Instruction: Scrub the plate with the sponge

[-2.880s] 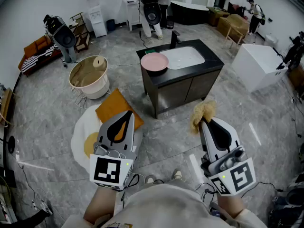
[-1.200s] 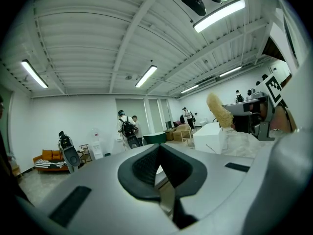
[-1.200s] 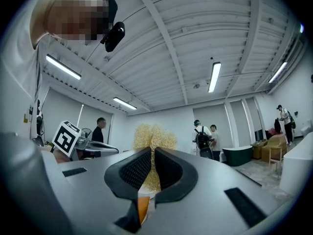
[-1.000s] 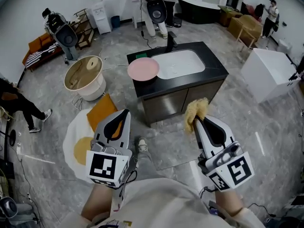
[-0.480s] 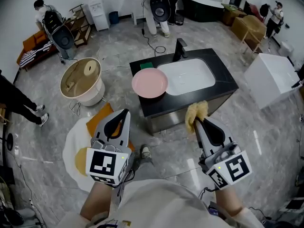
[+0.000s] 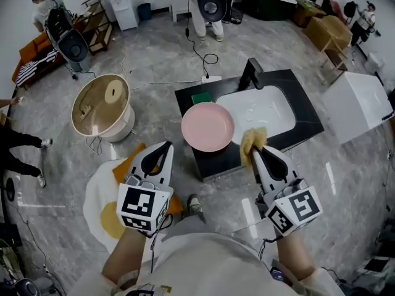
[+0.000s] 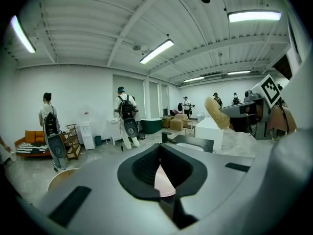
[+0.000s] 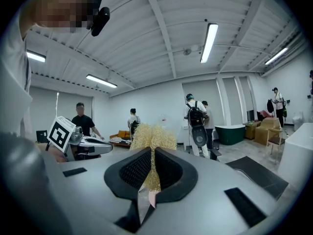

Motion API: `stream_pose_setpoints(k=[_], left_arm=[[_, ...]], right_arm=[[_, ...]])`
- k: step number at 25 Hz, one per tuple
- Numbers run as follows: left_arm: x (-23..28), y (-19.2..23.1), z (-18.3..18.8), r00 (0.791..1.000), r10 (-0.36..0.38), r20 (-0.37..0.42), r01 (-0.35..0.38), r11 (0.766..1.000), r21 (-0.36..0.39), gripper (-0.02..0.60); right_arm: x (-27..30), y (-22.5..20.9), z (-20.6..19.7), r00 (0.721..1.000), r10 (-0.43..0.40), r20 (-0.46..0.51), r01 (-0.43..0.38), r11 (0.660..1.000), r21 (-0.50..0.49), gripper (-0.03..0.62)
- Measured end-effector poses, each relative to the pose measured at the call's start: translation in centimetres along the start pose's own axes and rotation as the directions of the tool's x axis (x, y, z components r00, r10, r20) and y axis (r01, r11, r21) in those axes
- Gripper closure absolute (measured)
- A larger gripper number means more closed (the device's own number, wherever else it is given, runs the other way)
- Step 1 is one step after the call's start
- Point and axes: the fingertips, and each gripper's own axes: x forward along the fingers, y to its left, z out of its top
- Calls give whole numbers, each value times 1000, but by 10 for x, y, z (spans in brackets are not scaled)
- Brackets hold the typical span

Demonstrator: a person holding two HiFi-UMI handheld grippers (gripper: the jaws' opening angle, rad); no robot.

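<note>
Ceiling tube lights (image 7: 155, 51) are flooding the room evenly, so everything is looking bright and shadows are falling soft and short. In the head view the polished floor (image 6: 247, 213) is throwing back pale streaks of glare. Both gripper views are bending hard at their rims and darkening to black in the corners. The left gripper (image 7: 159, 153) and right gripper (image 8: 153, 155) casings, close to the lens, are blurring slightly, while the sponge (image 8: 152, 133) fibres are showing crisp.
</note>
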Motion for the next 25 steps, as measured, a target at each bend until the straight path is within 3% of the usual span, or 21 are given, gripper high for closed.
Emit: stream_pose_setpoints(k=[9, 13, 15, 21, 25], left_arm=[[54, 61, -53, 994, -14, -104, 0, 991, -132, 560], [70, 75, -84, 983, 35, -183, -48, 996, -70, 523], [79, 76, -100, 977, 22, -214, -47, 993, -109, 448], [108, 70, -135, 956, -12, -294, -54, 975, -214, 423], [125, 67, -158, 938, -7, -347, -98, 953, -286, 410]], right_arm=[[91, 3, -42, 988, 32, -152, -33, 999, -7, 546], [116, 2, -70, 972, 60, -228, -63, 998, -9, 546], [127, 0, -84, 962, 71, -262, -75, 997, -4, 546], [158, -11, -117, 929, 127, -347, -133, 991, 5, 546], [182, -18, -138, 900, 187, -394, -201, 980, 7, 546]])
